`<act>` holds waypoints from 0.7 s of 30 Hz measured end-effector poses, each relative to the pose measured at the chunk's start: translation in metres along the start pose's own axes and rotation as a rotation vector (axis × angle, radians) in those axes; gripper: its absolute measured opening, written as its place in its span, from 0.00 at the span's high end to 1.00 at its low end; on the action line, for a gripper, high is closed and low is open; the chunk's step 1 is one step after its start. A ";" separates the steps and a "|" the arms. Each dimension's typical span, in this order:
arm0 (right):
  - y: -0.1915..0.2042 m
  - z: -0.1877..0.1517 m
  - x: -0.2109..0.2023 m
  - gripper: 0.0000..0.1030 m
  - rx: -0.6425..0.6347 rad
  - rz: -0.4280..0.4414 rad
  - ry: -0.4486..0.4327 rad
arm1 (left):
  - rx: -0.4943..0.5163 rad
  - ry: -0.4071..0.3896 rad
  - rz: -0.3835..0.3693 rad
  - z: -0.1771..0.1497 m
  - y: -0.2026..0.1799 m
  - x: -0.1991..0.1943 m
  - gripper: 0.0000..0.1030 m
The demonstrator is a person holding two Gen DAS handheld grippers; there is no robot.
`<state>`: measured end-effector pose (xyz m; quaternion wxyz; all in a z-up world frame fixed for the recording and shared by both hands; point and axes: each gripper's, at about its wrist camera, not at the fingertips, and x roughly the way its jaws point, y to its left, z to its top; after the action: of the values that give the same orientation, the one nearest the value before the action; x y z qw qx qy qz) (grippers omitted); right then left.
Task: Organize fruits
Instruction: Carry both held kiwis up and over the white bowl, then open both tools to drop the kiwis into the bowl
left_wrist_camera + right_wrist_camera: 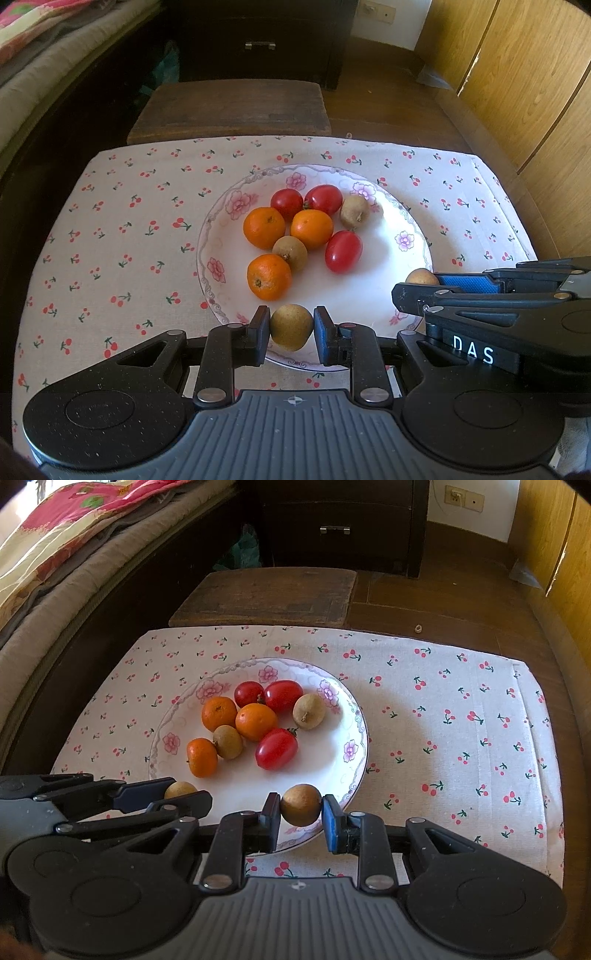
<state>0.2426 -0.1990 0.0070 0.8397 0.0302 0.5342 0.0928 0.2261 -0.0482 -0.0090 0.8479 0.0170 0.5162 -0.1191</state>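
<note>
You hold two black two-finger grippers side by side over the near rim of a white round china plate painted with pink flowers, which sits on a cream cloth printed with small red cherries.

Your left gripper is clamped on a small round tan-brown fruit, pinched between its two pads at the plate's near edge. Your right gripper grips a second small round tan-brown fruit the same way, closer to the plate's right rim. Both fruits look held just above the rim, though whether they touch it cannot be told.

On the plate, beyond your fingers, lie three orange mandarins, three glossy red oval tomatoes and two more tan-brown fruits, mixed together. One tan fruit sits between the mandarins, nearer your left gripper; the other sits at the far right, beside a tomato.

The held fruits are nearly round, so their orientation matters little. What matters is that the open plate area lies straight ahead of your right gripper.
</note>
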 end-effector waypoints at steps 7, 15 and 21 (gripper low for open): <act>0.000 0.000 0.000 0.73 0.004 0.005 0.003 | 0.002 -0.003 0.009 0.000 0.000 0.000 0.69; 0.000 0.001 0.003 0.73 0.008 0.007 0.007 | -0.003 -0.001 0.015 0.000 0.002 0.002 0.69; 0.000 0.000 0.003 0.73 0.005 0.004 -0.002 | -0.004 -0.006 0.022 0.000 0.002 0.001 0.68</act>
<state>0.2435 -0.1983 0.0047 0.8401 0.0336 0.5334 0.0930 0.2271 -0.0462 -0.0106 0.8508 0.0205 0.5138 -0.1086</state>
